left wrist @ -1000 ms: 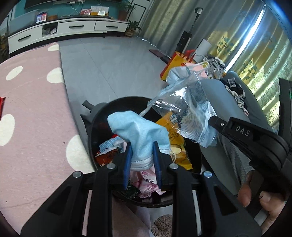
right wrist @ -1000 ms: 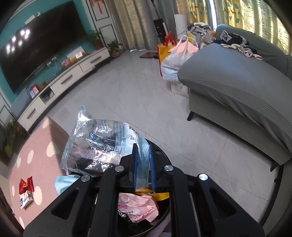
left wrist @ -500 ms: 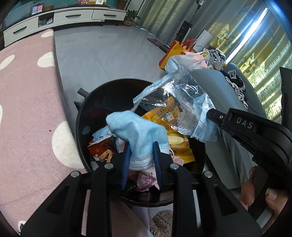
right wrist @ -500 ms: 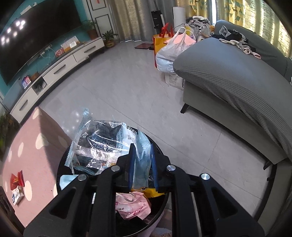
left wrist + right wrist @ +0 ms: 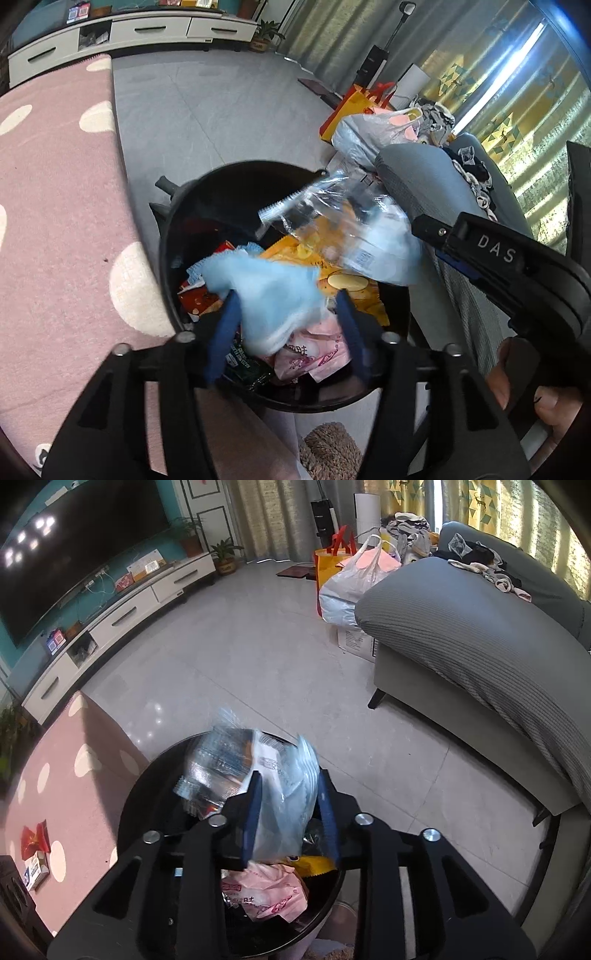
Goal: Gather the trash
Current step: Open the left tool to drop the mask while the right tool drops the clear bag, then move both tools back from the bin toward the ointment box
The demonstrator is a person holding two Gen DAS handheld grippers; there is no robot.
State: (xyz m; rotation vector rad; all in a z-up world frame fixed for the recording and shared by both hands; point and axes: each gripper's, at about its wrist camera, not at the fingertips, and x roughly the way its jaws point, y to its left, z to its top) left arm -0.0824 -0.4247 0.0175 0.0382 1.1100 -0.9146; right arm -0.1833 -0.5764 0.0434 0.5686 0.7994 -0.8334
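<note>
Left gripper (image 5: 288, 325): positioned over black trash bin (image 5: 207, 192), jaws just opened, spread wide. Light blue face mask (image 5: 269, 295) between the pads, blurred, apparently touching the left pad only, clear of the right; no grip evident. Mask over bin contents: yellow snack bag (image 5: 351, 284), pink wrapper (image 5: 314, 354), red wrapper (image 5: 195, 299).

Right gripper (image 5: 290, 812): also over the bin (image 5: 147, 786), jaws just opened, partly spread. Clear plastic bag (image 5: 284, 775) between the pads, blurred; whether it touches either pad cannot be told, not pinched. Same bag noted in left view (image 5: 354, 236), over the bin's far side.

Surroundings: pink polka-dot rug (image 5: 55, 221) beside the bin, grey sofa (image 5: 480, 646) nearby, white TV cabinet (image 5: 122, 616) against far wall. Red wrapper and small box on the rug (image 5: 35, 845), well apart from the bin.
</note>
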